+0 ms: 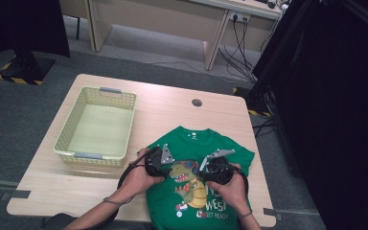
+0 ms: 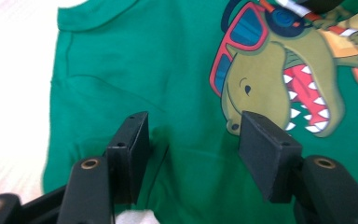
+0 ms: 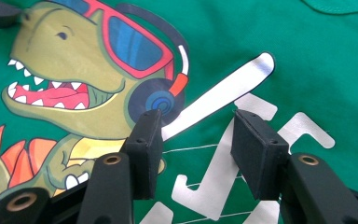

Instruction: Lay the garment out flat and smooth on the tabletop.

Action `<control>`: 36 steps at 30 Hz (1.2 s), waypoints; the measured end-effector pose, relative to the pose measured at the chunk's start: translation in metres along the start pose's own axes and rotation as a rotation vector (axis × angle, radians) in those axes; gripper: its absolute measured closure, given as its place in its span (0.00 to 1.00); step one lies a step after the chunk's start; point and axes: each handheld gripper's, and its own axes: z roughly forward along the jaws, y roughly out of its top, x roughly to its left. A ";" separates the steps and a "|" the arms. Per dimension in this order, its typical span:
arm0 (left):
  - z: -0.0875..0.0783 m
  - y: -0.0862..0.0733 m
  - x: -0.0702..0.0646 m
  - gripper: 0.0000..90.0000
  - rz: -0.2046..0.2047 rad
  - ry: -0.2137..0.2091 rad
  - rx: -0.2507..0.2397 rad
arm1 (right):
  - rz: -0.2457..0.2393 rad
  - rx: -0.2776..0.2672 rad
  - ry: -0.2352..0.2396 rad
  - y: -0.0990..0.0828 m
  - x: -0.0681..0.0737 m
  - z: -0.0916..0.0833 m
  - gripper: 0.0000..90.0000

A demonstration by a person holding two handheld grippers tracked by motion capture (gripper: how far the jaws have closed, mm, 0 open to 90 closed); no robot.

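Note:
A green T-shirt (image 1: 194, 140) with a dinosaur print (image 1: 189, 178) lies flat on the near part of the wooden table (image 1: 163, 98), collar toward the far side. A person's hands hold both grippers low over its chest. My left gripper (image 1: 159, 163) points down at plain green cloth (image 2: 121, 60) just left of the dinosaur's snout (image 2: 279, 88); its jaws (image 2: 196, 123) stand open with only flat fabric between them. My right gripper (image 1: 216, 168) hovers over the headphones and white lettering of the print (image 3: 223, 88), and its jaws (image 3: 196, 119) are open too, gripping nothing.
A pale yellow-green plastic basket (image 1: 67, 136) stands on the left half of the table, with nothing in it. A round cable hole (image 1: 197, 102) sits near the far edge. Beyond the table are desks, cables and a dark curtain at the right.

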 end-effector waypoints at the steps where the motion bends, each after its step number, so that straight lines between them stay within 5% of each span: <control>1: 0.000 -0.001 -0.001 0.48 0.003 -0.003 0.005 | -0.002 0.000 0.002 -0.002 0.002 -0.001 0.59; 10: -0.002 -0.005 -0.005 0.48 0.005 -0.024 0.010 | -0.018 0.023 0.014 -0.013 0.013 -0.010 0.60; 16: -0.008 -0.011 -0.003 0.48 -0.009 -0.019 0.025 | -0.003 0.027 0.064 -0.015 0.012 -0.018 0.59; 27: -0.016 -0.022 0.004 0.47 -0.070 -0.009 0.037 | 0.148 -0.055 -0.034 -0.010 -0.042 -0.029 0.56; 36: -0.010 -0.015 0.009 0.48 -0.083 0.020 0.058 | 0.175 0.013 -0.052 -0.012 -0.059 -0.014 0.55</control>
